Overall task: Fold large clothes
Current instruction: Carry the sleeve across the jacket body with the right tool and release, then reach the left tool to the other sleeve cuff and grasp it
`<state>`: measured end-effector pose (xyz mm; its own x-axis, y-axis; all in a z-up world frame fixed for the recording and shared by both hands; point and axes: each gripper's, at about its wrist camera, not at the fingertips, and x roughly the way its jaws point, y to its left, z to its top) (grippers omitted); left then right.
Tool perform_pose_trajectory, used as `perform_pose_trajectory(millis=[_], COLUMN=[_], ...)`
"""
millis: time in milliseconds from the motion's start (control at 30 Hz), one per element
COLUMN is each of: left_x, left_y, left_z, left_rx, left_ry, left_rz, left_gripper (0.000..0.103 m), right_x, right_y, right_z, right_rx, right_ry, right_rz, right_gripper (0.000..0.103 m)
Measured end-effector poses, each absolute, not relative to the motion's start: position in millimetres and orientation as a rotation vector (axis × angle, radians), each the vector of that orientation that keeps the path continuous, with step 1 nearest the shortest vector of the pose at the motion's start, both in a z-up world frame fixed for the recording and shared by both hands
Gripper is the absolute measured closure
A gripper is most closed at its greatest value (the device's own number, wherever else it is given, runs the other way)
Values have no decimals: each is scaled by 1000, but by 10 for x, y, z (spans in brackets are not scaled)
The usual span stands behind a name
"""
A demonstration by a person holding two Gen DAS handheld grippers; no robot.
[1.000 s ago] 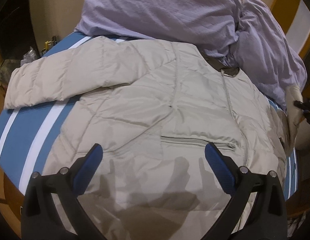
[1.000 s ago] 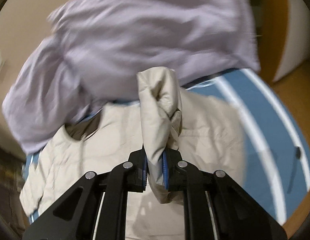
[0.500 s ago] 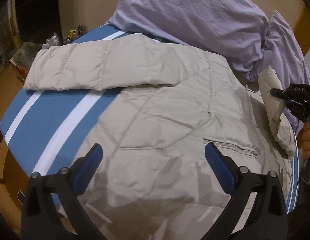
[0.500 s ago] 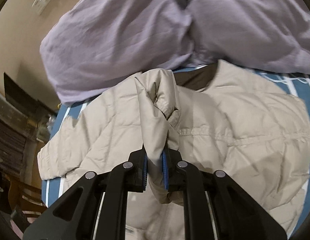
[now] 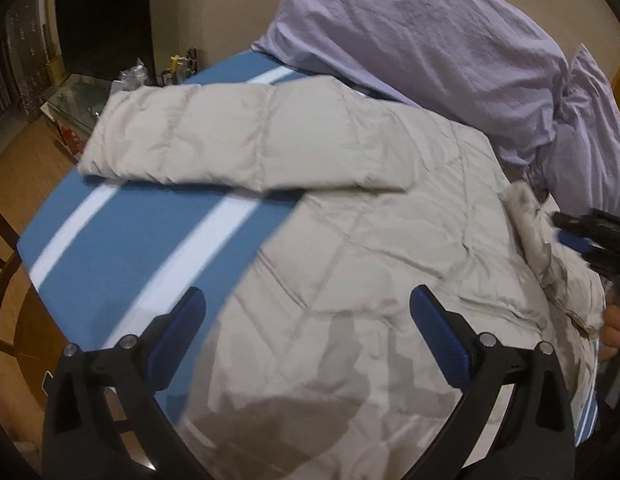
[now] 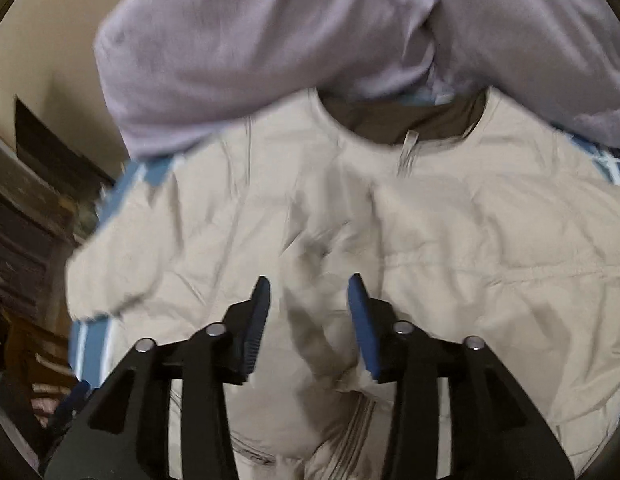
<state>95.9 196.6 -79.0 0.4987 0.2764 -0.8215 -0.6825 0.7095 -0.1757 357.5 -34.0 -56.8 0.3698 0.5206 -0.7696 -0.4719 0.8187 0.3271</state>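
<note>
A lilac duvet (image 5: 430,40) lies bunched on the blue, white-striped bed cover (image 5: 142,232) above a wooden floor (image 5: 14,168).

my right gripper (image 6: 309,292) is opening, pads apart; my left gripper (image 5: 308,304) hangs spread wide, gripping nothing.

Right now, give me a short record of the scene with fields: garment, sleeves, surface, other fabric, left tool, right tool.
garment: beige quilted jacket, front up, zipper closed
sleeves: one sleeve stretched out flat to the side; the other sleeve folded in across the chest
surface: blue cover with white stripes
other fabric: lilac bedding heaped past the collar
left tool: open, nothing between its fingers, above the jacket's hem
right tool: opening, pads off the folded sleeve lying between them
</note>
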Motion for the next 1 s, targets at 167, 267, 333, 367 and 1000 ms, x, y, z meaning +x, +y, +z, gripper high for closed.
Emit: perform_pose_trajectory(millis=[167,267,333,367,1000], left_x=[948,955,941,924,498], left_y=[2217,2408,2577,2665,4194], left_z=[-759,-772,-791,-802,-1238], left_rx=[-525,-528,-540,-554,-886], left_ry=[835,833,836,828,799], left_rz=[663,697,727,732,1021], left_gripper=[2,2,2,2,4], right_x=[3777,3781,3780,3759,3553], right_y=[-539,-515,-454,-415,-154], right_z=[-684,-862,-958,-997,-1279], right_rx=[84,58,40,31,-207], right_ry=[1004,1029,1038,1037,930], right_rz=[491,463,464,468,432], right_gripper=[58,58,44,40,29])
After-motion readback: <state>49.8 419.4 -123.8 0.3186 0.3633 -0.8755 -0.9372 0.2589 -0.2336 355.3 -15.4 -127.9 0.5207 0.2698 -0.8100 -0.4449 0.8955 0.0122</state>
